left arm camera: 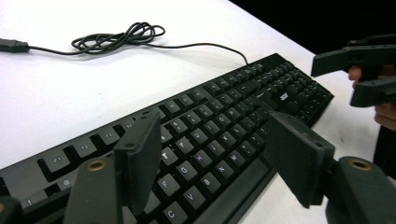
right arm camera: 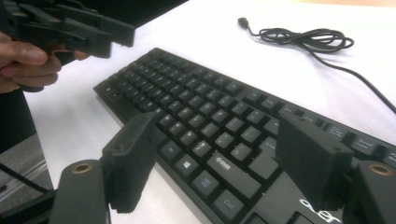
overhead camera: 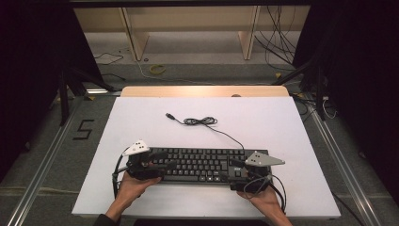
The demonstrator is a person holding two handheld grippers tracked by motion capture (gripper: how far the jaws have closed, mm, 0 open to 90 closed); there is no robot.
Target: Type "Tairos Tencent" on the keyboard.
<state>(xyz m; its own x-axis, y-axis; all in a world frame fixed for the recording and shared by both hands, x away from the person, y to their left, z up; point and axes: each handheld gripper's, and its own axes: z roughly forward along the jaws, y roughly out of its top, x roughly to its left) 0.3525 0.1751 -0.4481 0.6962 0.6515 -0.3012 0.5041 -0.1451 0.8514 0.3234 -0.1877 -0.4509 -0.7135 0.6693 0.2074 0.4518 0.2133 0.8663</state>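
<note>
A black keyboard (overhead camera: 202, 162) lies along the near part of the white tabletop (overhead camera: 141, 122). Its cable runs back to a loose coil (overhead camera: 201, 121) and ends in a USB plug (overhead camera: 169, 115). My left gripper (overhead camera: 162, 160) is open over the keyboard's left end, and its own view looks between the jaws (left arm camera: 212, 135) at the letter keys (left arm camera: 205, 135). My right gripper (overhead camera: 234, 168) is open over the right end, with the bottom key rows (right arm camera: 219, 154) between its jaws (right arm camera: 215, 135). Neither holds anything. Each gripper view shows the other gripper (left arm camera: 364, 70) (right arm camera: 93, 32) farther off.
The cable coil (left arm camera: 121, 37) and plug (left arm camera: 11, 45) lie on bare white surface behind the keyboard. A wooden edge (overhead camera: 202, 91) borders the table's far side. Metal rails (overhead camera: 47, 155) run along the floor on both sides, and loose cables (overhead camera: 282, 42) hang at the back right.
</note>
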